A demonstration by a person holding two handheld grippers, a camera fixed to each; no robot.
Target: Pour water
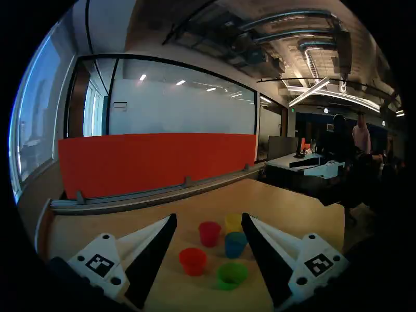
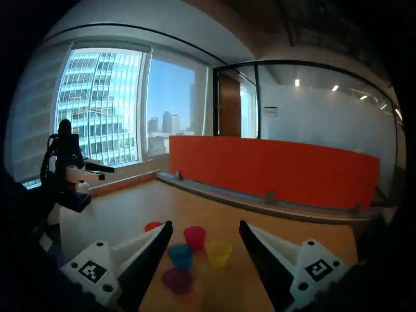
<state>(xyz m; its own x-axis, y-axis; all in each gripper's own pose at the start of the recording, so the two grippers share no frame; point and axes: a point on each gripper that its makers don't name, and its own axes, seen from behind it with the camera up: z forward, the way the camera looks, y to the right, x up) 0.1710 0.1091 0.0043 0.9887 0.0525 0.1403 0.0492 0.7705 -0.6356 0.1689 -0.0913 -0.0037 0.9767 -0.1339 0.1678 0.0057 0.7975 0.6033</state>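
Left gripper (image 1: 208,215): fingers spread wide, nothing held, carried low and near level over the wooden table (image 1: 291,208), aimed at a cluster of small cups.
Right gripper (image 2: 205,223): likewise spread and empty, low over the table, with cups just ahead of its tips.
Left gripper view recorded: green cup (image 1: 232,275) nearest, red cup (image 1: 193,261) beside it, blue cup (image 1: 235,244) and yellow cup (image 1: 233,222) behind, close by the right-hand finger. Orange partition (image 1: 156,161) stood beyond; people (image 1: 359,135) were at far desks.
Right gripper view recorded: magenta cup (image 2: 177,279) nearest, blue and yellow cups behind it, bright windows (image 2: 104,104), and the left gripper raised off to the left, well apart from the cups.
All cups stood upright, mouths up, long axes vertical, grouped close together on the table. Whether any held water could not be told.
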